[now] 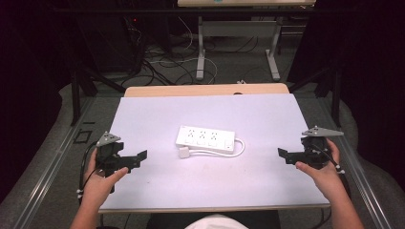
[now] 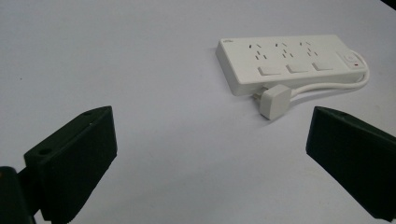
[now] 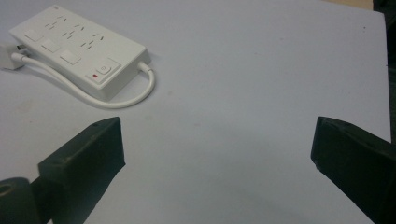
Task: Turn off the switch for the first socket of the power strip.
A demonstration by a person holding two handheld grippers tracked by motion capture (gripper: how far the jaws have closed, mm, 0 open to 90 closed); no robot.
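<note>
A white power strip [image 1: 205,139] with three sockets lies in the middle of the white table top [image 1: 267,119]. Its white cable [image 1: 239,148] loops round the right end and runs back along the front to the plug [image 1: 184,152], which lies unplugged by the strip's left end. My left gripper [image 1: 133,162] is held at the left, open and empty, pointing toward the strip. My right gripper [image 1: 285,157] is held at the right, also open and empty. The left gripper view has the strip [image 2: 285,60] and plug [image 2: 275,101] beyond its jaws. The right gripper view shows the strip [image 3: 79,46] at upper left.
The white sheet covers a wooden table whose far edge [image 1: 205,89] shows at the back. Metal rails [image 1: 52,162] run along both sides. Beyond the table are another table's legs [image 1: 200,52] and loose cables [image 1: 162,62] on the floor.
</note>
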